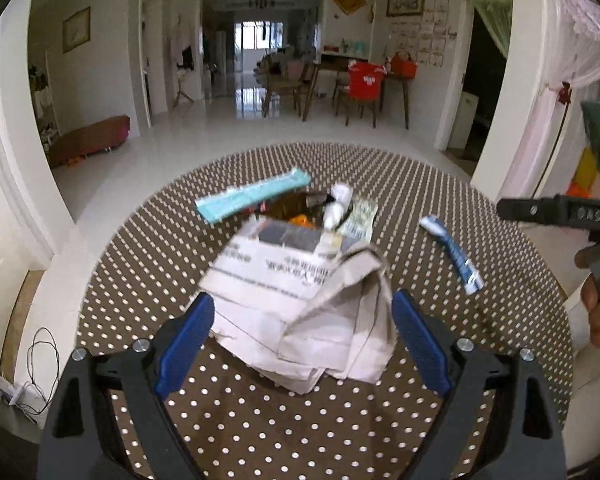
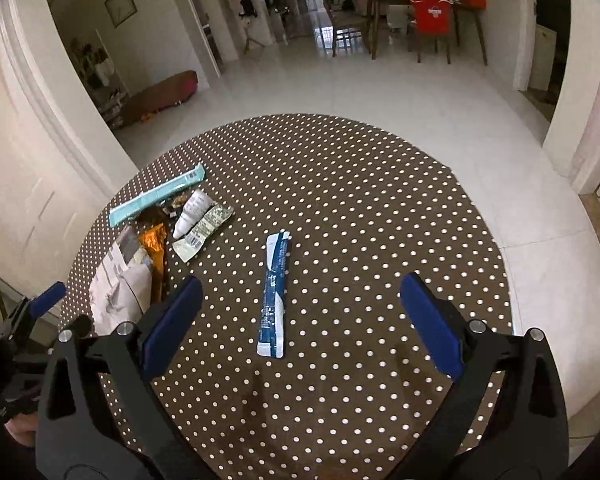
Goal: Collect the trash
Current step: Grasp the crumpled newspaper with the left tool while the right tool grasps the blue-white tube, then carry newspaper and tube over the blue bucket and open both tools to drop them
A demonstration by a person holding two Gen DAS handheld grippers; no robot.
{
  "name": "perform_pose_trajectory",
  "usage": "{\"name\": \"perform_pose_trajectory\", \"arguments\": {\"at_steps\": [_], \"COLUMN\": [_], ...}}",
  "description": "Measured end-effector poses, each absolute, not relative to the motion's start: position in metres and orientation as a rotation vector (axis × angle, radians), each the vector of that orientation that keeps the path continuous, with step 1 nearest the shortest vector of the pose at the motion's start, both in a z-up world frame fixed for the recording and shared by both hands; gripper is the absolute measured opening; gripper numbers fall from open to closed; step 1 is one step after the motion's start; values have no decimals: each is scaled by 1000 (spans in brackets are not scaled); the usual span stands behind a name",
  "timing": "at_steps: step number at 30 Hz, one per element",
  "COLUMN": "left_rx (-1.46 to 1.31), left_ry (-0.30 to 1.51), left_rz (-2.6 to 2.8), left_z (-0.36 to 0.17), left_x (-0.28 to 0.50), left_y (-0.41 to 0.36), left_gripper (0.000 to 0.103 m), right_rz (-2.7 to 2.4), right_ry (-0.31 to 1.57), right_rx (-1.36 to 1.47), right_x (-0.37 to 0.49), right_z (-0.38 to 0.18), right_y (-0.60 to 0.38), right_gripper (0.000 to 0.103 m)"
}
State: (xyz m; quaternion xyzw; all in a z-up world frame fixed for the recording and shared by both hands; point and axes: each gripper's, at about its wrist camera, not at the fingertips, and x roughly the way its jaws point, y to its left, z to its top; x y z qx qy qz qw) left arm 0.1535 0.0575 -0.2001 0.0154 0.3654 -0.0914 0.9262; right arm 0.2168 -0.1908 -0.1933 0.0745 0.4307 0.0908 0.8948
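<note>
Dotted table (image 2: 340, 184), wrappers (image 2: 274, 292), newspaper (image 1: 300, 312)

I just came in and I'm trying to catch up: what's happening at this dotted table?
A person holds a two-finger claw in each hand over a round table with a brown, white-dotted cloth, where litter lies scattered. The left claw is open, its blue pads either side of a crumpled grey-white newspaper bundle, not pressing it. The right claw is open above a long blue-and-white wrapper. A flat turquoise packet and other wrappers lie untouched. Nothing is held yet.
</note>
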Motion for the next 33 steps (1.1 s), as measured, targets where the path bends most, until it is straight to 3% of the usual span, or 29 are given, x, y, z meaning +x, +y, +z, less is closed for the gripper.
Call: {"name": "perform_pose_trajectory", "arguments": {"at_steps": [9,11,12,14,17,18,33], "left_rx": [127,135,126,111,122,110,-53], "left_ry": [813,819,824,830,825,823,685], "left_rz": [-233,-256,-265,-279,-271,-267,-253], "left_z": [-225,-225,-223,-221,-220,-219,-162], "left_x": [183,185,187,188,185,183,156], "left_y": [31,26,24,21,15,15,14], "left_gripper": [56,21,15,6,1,1,0], "right_rz": [208,207,206,221,225,237,274], "right_ry": [937,937,945,964,960,961,802], "right_rx": [91,55,41,10,-26,-14,144], "right_x": [232,237,240,246,245,244,210], "right_z": [-220,-226,-230,-240,-247,-247,-184], "right_y": [-168,-159,-155,-146,-137,-137,-202], "right_gripper": [96,81,76,49,19,15,13]}}
